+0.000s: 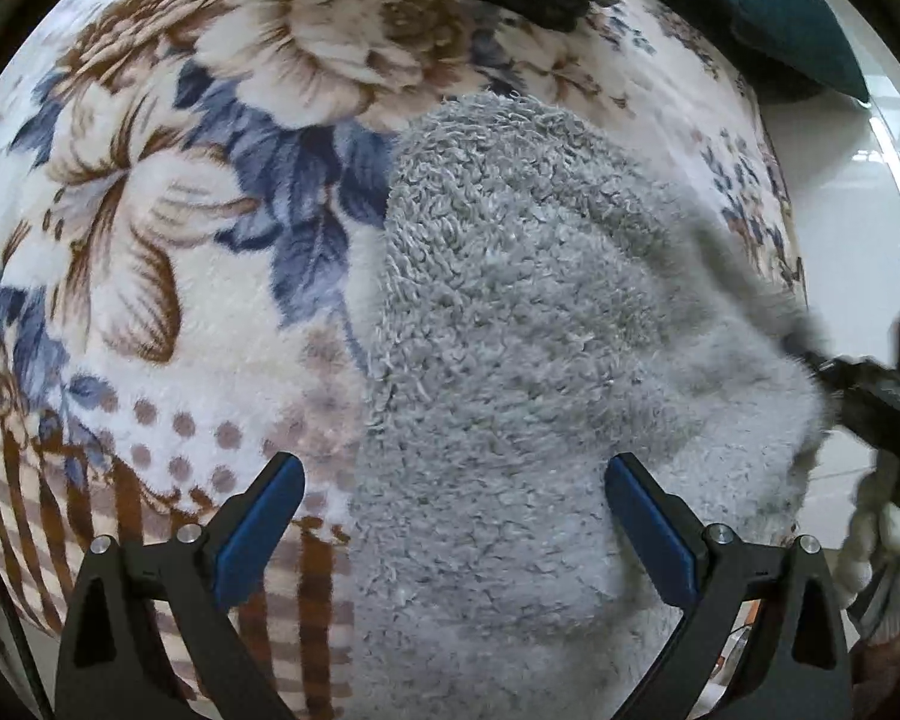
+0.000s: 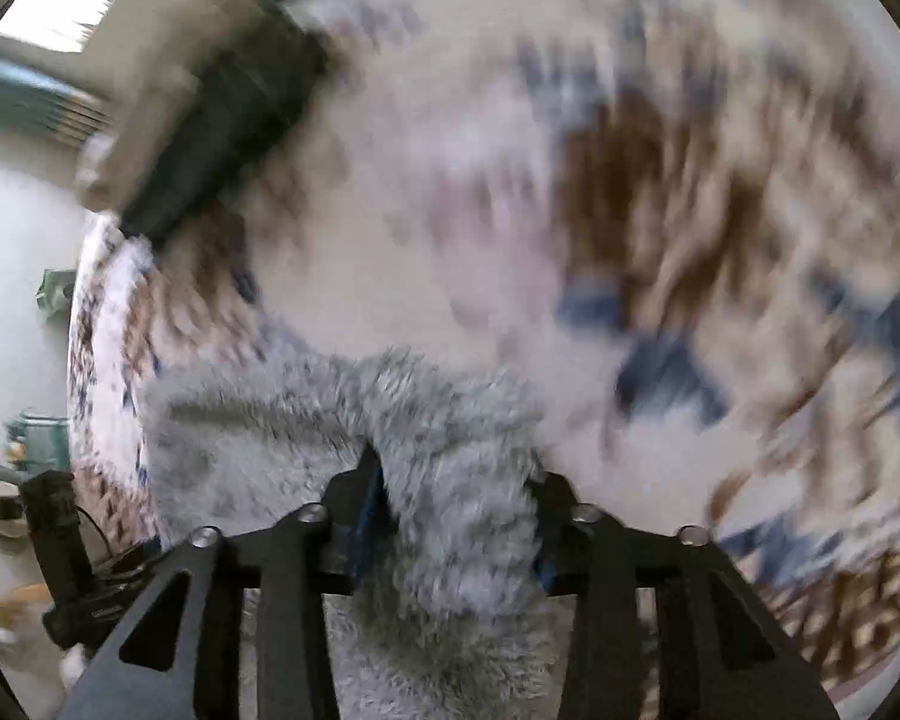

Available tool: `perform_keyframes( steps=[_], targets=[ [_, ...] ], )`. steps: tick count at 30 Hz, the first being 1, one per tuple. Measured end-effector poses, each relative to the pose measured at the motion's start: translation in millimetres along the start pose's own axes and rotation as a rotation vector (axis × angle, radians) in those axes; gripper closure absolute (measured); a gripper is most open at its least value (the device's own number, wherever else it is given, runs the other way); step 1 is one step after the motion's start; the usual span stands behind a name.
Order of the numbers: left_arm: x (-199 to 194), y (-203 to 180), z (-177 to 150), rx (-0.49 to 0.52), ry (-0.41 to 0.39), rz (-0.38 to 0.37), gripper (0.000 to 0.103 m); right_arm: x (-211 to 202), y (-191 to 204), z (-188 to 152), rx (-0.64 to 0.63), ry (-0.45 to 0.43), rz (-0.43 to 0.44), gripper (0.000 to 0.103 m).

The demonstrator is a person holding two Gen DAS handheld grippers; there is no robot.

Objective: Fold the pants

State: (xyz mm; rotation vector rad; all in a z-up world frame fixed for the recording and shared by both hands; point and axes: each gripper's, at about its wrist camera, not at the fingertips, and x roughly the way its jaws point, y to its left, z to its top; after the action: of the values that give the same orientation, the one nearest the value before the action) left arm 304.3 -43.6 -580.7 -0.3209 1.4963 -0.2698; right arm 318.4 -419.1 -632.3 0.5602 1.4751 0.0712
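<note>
Clearly the right claw (image 2: 457, 516) pinches a bunched fold of the grey fleece pants (image 2: 450, 450), while the left claw (image 1: 453, 516) hangs wide open above them.

Floral plush blanket (image 1: 150, 228) as support surface; grey fleece pants (image 1: 510, 330) lying bunched on it.

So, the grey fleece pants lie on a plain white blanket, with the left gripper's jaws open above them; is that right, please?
Not quite: the blanket is floral, brown and blue on cream, as the left wrist view shows. The grey fleece pants do lie on it, and the left gripper is open.
</note>
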Motion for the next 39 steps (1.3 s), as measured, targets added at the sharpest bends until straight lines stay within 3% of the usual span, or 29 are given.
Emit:
perform_keyframes(
  steps=[1,2,5,8,12,13,15,16,20,24,25,26,27,29,30,34,37,39],
  targets=[
    [-0.1,0.4,0.1,-0.004,0.001,0.0,0.001,8.2,-12.1,0.9,0.067,0.057,0.044,0.044],
    [-0.9,0.7,0.5,-0.009,0.001,-0.002,0.001,5.0,-20.3,-1.5,0.112,0.057,0.084,0.036],
    [-6.9,2.5,-1.1,-0.018,0.001,0.008,0.001,-29.0,-41.8,-29.1,0.203,-0.004,0.156,0.019],
    [-28.1,-6.2,1.0,-0.014,-0.042,0.013,0.002,-40.1,-64.4,-72.6,0.319,0.008,0.231,0.019],
    [-52.8,-58.0,30.2,0.094,-0.07,0.009,0.002,-13.5,-83.8,-118.2,0.455,0.076,0.305,0.019],
    [-50.8,-76.1,40.8,0.148,-0.059,0.009,0.002,-8.4,-84.7,-122.9,0.472,0.08,0.315,0.022],
    [-32.4,-120.8,66.9,0.291,-0.017,0.025,0.002,-3.0,-83.4,-131.2,0.495,0.036,0.339,0.041],
    [-23.0,-133.2,74.5,0.336,0.008,0.027,0.002,0.0,-80.8,-133.3,0.498,0.022,0.333,0.057],
    [43.4,-200.1,106.7,0.573,0.19,0.024,0.006,3.5,-74.6,-146.5,0.526,-0.009,0.354,0.058],
    [86.6,-248.0,98.5,0.802,0.355,0.048,0.011,13.4,-76.5,-151.2,0.539,-0.001,0.35,0.058],
    [90.9,-254.5,94.0,0.839,0.373,0.056,0.015,11.5,-80.9,-151.9,0.538,0.002,0.344,0.058],
    [95.4,-261.0,87.8,0.882,0.385,0.078,0.026,10.2,-86.7,-152.3,0.535,0.004,0.326,0.058],
    [98.1,-265.1,83.5,0.908,0.399,0.084,0.051,8.0,-89.9,-151.9,0.531,0.003,0.314,0.058],
    [101.2,-273.1,74.0,0.967,0.41,0.089,0.086,7.3,-89.3,-152.0,0.524,0.004,0.29,0.058],
    [101.4,-278.2,66.0,1.021,0.393,0.122,0.089,5.6,-87.3,-151.7,0.511,0.01,0.245,0.06],
    [98.3,-295.2,39.8,1.201,0.276,0.254,0.1,-3.4,-74.2,-151.1,0.448,0.025,0.095,0.08],
    [96.4,-299.1,28.4,1.286,0.205,0.33,0.101,-14.5,-53.4,-160.0,0.333,0.05,-0.032,0.082],
    [101.6,-294.8,31.6,1.271,0.209,0.358,0.101,-14.0,-46.4,-169.1,0.285,0.078,-0.068,0.082]
  ],
)
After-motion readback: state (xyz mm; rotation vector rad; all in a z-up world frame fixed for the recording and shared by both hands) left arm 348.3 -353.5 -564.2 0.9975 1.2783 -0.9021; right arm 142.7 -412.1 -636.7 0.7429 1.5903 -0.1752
